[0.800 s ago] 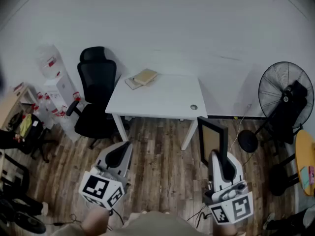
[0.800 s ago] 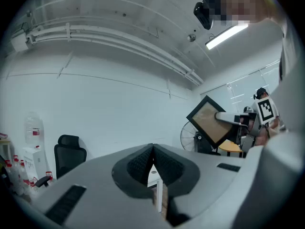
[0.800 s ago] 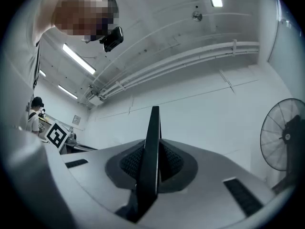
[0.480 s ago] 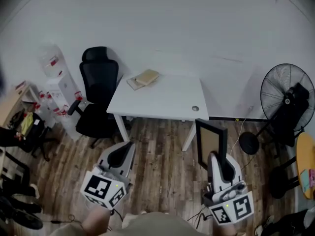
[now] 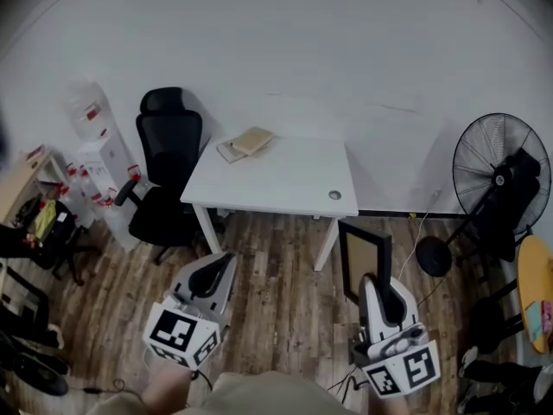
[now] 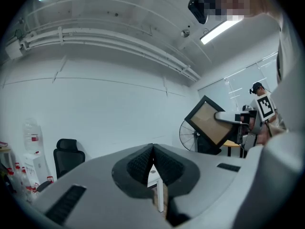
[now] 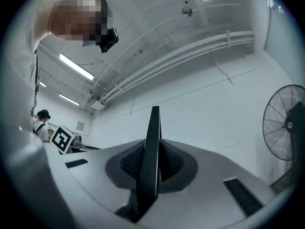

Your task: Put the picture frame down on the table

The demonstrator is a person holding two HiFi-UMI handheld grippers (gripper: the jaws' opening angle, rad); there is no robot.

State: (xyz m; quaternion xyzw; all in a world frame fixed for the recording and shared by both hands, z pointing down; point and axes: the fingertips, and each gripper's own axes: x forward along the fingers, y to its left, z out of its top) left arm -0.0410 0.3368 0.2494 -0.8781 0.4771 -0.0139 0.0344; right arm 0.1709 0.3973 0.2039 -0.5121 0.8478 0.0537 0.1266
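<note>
1. While the right gripper (image 5: 371, 279) is clamping the picture frame (image 5: 364, 251) by its lower rim, the frame is standing upright in the air just short of the table (image 5: 268, 175), off its near right corner.
2. The left gripper (image 5: 213, 275) is hanging pinched closed and empty before the table's near left corner.
3. The frame is looking stiff, thin and light; its panel may be glass, so gripping the rim is looking safest.

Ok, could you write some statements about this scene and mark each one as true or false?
1. The right gripper is shut on the picture frame. True.
2. The picture frame lies on the table. False: it is held in the air over the floor, short of the table.
3. The left gripper holds a book. False: its jaws are together and empty; the books lie on the table.
4. A black chair stands beside the table. True.
</note>
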